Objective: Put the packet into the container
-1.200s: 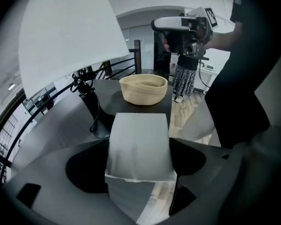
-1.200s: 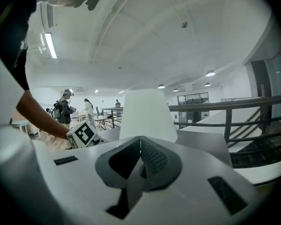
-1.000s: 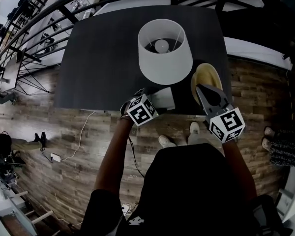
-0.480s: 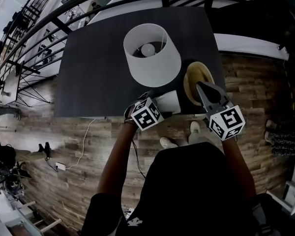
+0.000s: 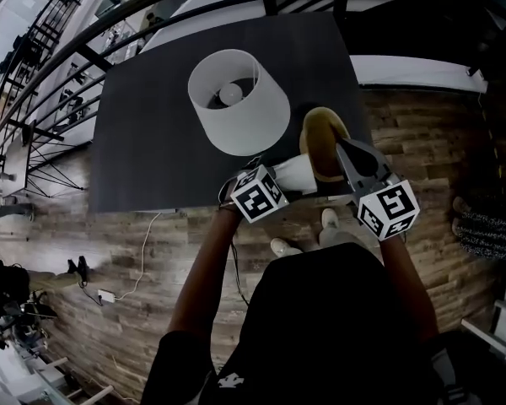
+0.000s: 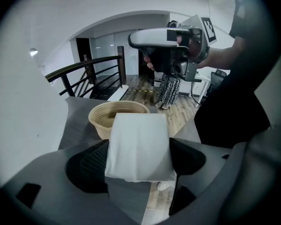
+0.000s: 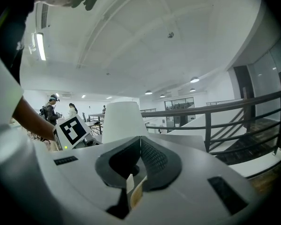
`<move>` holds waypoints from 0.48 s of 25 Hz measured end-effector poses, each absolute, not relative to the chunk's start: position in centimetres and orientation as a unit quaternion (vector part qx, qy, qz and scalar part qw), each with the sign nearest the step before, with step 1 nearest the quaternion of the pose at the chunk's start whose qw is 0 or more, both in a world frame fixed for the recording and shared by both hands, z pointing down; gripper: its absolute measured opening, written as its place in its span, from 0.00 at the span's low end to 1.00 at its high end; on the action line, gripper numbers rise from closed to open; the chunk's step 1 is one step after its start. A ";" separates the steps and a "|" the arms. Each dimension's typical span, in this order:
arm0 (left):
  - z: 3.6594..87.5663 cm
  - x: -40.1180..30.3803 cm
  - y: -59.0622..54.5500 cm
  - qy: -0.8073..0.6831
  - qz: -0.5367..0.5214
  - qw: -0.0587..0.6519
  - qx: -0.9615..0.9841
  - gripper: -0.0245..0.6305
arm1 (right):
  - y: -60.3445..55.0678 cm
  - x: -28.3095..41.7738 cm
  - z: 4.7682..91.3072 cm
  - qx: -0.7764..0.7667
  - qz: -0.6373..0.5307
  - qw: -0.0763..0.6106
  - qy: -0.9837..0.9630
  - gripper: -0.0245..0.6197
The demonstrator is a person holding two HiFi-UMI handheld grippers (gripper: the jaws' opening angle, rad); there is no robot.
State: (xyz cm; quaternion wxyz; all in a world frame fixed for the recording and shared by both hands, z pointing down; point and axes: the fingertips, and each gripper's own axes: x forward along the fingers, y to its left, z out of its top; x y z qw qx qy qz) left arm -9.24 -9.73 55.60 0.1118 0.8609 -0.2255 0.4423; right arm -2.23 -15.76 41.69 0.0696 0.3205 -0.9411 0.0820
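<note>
My left gripper (image 5: 282, 181) is shut on a white packet (image 5: 297, 174), which the left gripper view shows pinched flat between both pads (image 6: 138, 144). The packet hangs over the near edge of the dark table, its far end at the rim of a tan bowl (image 5: 322, 137) (image 6: 117, 115). My right gripper (image 5: 344, 148) points at the bowl's right side with its jaws together and nothing between them; the right gripper view (image 7: 140, 139) shows its tips meeting. That gripper also appears up high in the left gripper view (image 6: 171, 50).
A large white lamp shade (image 5: 236, 99) (image 7: 124, 121) stands on the dark table (image 5: 143, 142) just left of the bowl. A black railing (image 5: 194, 7) runs behind the table. Wooden floor (image 5: 118, 251) lies below its near edge.
My left gripper has carried the packet right, from a gap away to the bowl's rim. The right gripper has shifted a little toward the bowl. The head view has swung right.
</note>
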 end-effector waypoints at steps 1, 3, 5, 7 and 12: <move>55.5 -8.9 -10.0 -0.223 0.444 0.109 0.861 0.66 | -15.9 -1.8 41.7 0.323 0.083 0.069 -0.940 0.05; 55.4 -8.1 -10.5 -0.216 0.447 0.104 0.862 0.66 | -16.2 -1.1 41.7 0.330 0.083 0.070 -0.938 0.05; 55.4 -7.2 -11.0 -0.208 0.450 0.100 0.863 0.66 | -16.5 -0.4 41.8 0.336 0.082 0.072 -0.935 0.05; 55.3 -6.3 -11.6 -0.202 0.449 0.098 0.865 0.66 | -16.8 0.2 41.9 0.342 0.084 0.071 -0.933 0.05; 55.2 -4.4 -13.2 -0.192 0.450 0.098 0.867 0.66 | -17.7 1.8 41.9 0.357 0.088 0.068 -0.927 0.05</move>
